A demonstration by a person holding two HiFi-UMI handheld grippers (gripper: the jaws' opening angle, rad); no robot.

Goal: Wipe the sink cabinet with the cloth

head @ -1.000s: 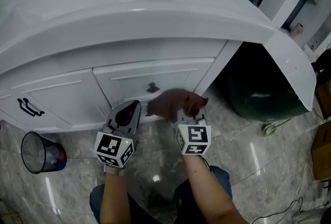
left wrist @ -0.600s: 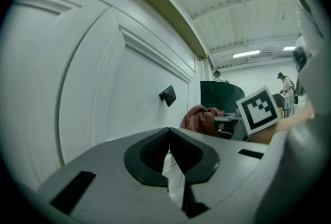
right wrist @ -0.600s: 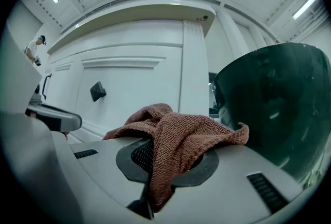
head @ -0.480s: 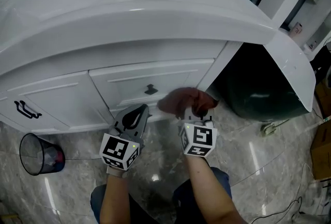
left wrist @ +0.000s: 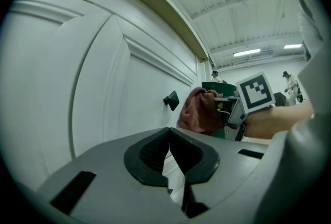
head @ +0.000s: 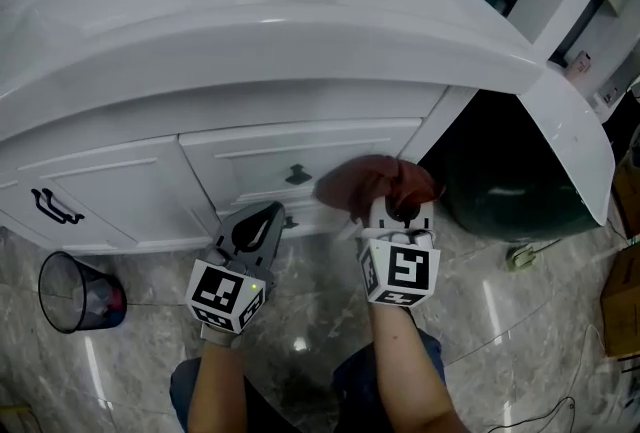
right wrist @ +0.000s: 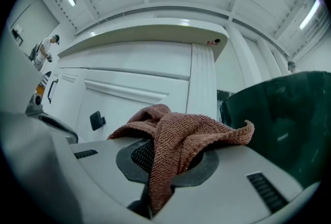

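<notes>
The white sink cabinet (head: 150,186) fills the upper part of the head view, its middle drawer bearing a small dark knob (head: 297,175). A reddish-brown cloth (head: 375,183) is bunched against the drawer's right end, close to the cabinet's corner post. My right gripper (head: 386,205) is shut on the cloth (right wrist: 178,135), which drapes over both jaws. My left gripper (head: 268,214) hovers just below the drawer, left of the cloth, shut with nothing in it. The left gripper view shows its jaws (left wrist: 169,148) together, with the cloth (left wrist: 199,112) past the knob (left wrist: 171,100).
A dark green bin (head: 505,186) stands in the open space right of the cabinet, next to the corner post. A wire wastebasket (head: 72,293) sits on the marble floor at lower left. A black handle (head: 55,206) marks the left door. A cable (head: 525,249) lies on the floor.
My right gripper has slid the cloth rightward along the drawer front, from beside the knob toward the corner post. My left gripper has shifted slightly right and stays shut.
</notes>
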